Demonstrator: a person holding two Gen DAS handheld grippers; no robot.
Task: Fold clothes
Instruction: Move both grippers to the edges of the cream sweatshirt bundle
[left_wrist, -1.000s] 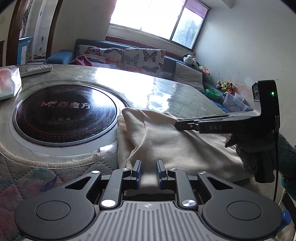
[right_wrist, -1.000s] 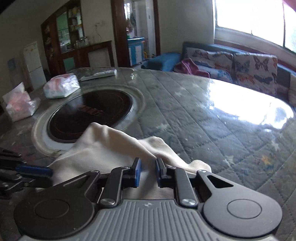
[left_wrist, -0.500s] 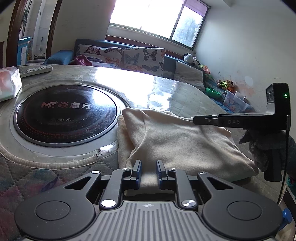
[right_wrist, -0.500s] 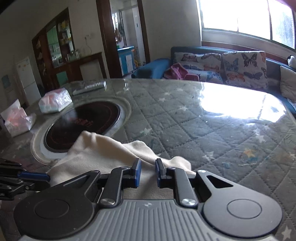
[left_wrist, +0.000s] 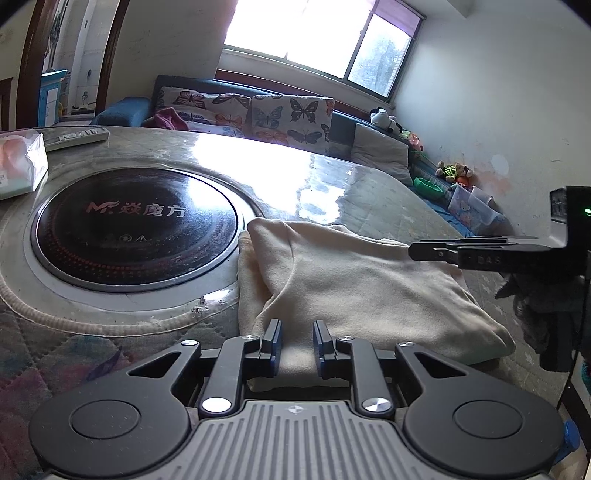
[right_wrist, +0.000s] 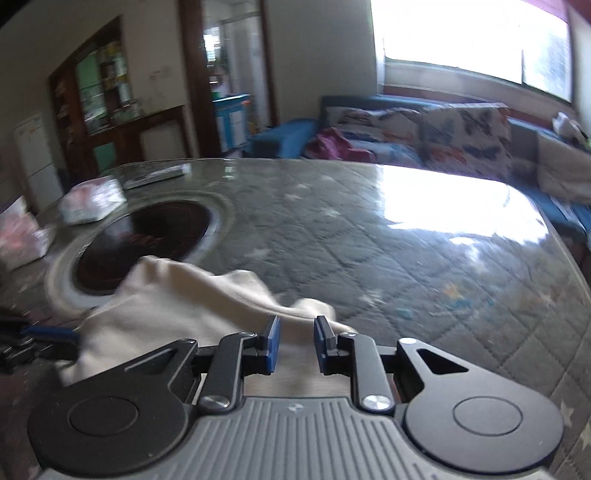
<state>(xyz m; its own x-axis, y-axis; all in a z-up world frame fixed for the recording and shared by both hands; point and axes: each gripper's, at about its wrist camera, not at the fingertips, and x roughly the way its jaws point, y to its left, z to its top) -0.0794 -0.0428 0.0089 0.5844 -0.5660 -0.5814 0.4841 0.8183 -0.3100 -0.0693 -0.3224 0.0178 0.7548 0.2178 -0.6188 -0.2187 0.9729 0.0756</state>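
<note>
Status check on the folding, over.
Left gripper jaws slightly apart over cream garment. Right gripper jaws opening, nothing pinched. Garment lies bunched beside the cooktop. Nothing blocking.

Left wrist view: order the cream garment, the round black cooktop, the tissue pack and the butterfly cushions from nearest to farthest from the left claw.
1. Cream garment, directly ahead of the left claw, reaching between its fingers.
2. Round black cooktop, ahead to the left.
3. Tissue pack, far left edge of the table.
4. Butterfly cushions, on the sofa beyond the table.
</note>
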